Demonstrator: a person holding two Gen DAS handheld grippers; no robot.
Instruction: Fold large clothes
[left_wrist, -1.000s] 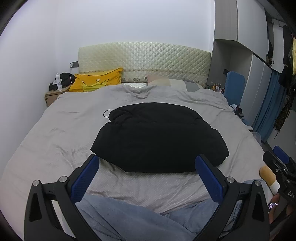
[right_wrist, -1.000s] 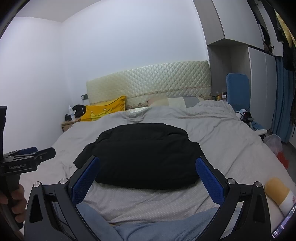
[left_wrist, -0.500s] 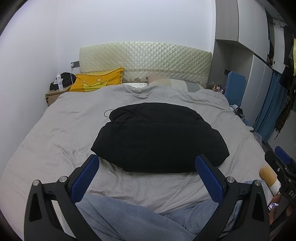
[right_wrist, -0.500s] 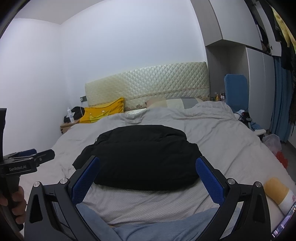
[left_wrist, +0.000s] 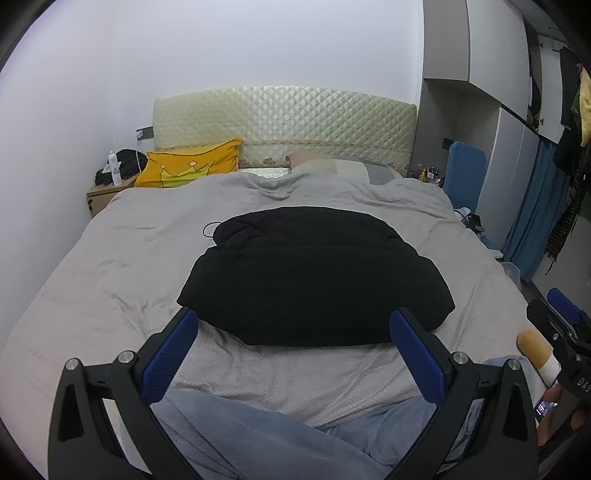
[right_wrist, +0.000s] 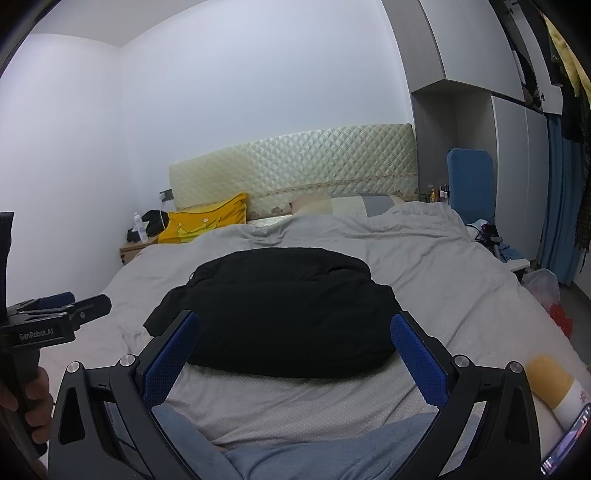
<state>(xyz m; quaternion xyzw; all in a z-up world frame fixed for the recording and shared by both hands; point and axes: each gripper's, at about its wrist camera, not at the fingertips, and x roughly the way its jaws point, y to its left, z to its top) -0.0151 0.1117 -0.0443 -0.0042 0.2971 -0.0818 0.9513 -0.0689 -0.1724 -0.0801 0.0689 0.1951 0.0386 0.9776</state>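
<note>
On the bed (left_wrist: 110, 258), the black jacket (left_wrist: 314, 277) lies unmoved; both tools (left_wrist: 291, 343) (right_wrist: 291, 345) stay spread, empty.

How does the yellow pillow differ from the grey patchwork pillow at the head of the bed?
The yellow pillow is bright, bears a crown print and leans up against the headboard; the grey patchwork pillow is muted, made of plain blocks, lies flatter, and is partly tucked under the duvet. Both sit at the bed's head.

Black gripper (left_wrist: 291, 345), blue pads (left_wrist: 170, 356)
</note>
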